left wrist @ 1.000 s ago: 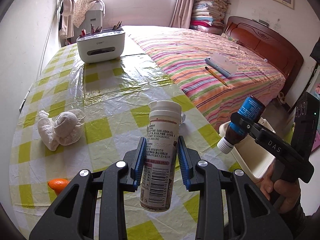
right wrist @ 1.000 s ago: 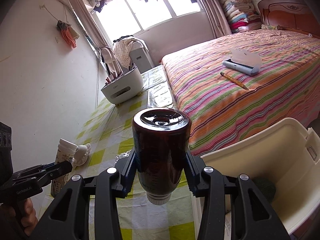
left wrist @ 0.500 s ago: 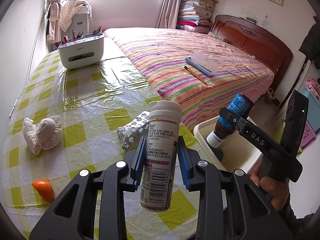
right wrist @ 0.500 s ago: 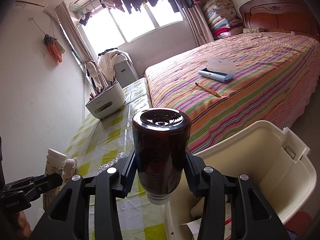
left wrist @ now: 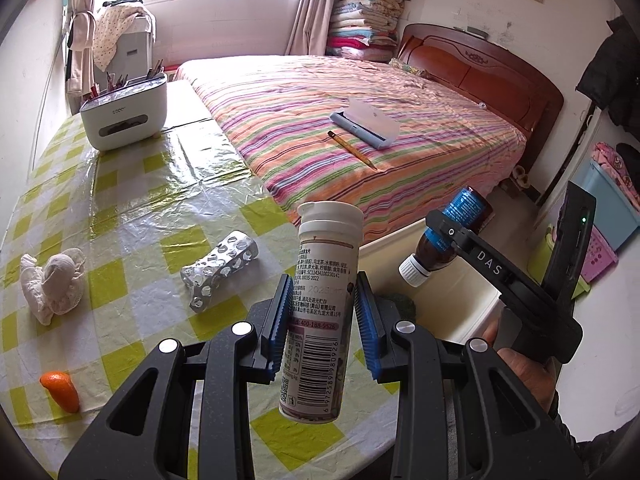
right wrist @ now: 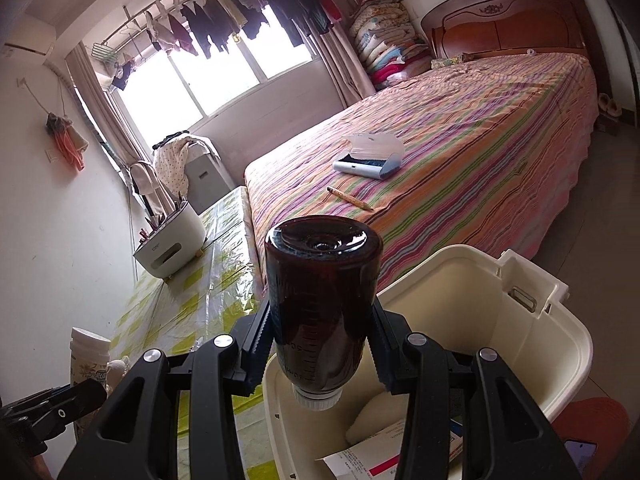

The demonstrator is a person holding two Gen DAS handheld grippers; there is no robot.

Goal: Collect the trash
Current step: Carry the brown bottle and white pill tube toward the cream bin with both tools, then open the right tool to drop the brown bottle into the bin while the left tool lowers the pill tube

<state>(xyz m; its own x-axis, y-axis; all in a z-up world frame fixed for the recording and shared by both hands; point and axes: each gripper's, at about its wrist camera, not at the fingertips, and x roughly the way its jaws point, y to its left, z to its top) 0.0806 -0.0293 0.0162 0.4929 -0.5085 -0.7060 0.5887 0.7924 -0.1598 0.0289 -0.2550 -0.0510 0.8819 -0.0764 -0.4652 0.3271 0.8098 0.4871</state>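
My left gripper (left wrist: 322, 328) is shut on a white tablet tube (left wrist: 320, 304) with a barcode label, held upright over the checked table's right edge. My right gripper (right wrist: 320, 344) is shut on a brown medicine bottle (right wrist: 320, 304), cap down, above the cream bin (right wrist: 560, 340). In the left wrist view the same bottle (left wrist: 452, 236) hangs over the bin (left wrist: 452, 312) beside the table. A crumpled foil blister pack (left wrist: 220, 268), a wad of tissue (left wrist: 52, 284) and an orange peel (left wrist: 60, 390) lie on the table.
The bin holds paper and a white lump (right wrist: 376, 420). A white pen-holder box (left wrist: 124, 116) stands at the table's far end. The striped bed (left wrist: 360, 120), with a pencil and a blue case on it, runs along the table's right side. A hand (left wrist: 524, 376) grips the right tool.
Both grippers have shifted right toward the bin with their loads. The bottle now hangs over the bin's opening, and the foil pack has come into view behind the tube.
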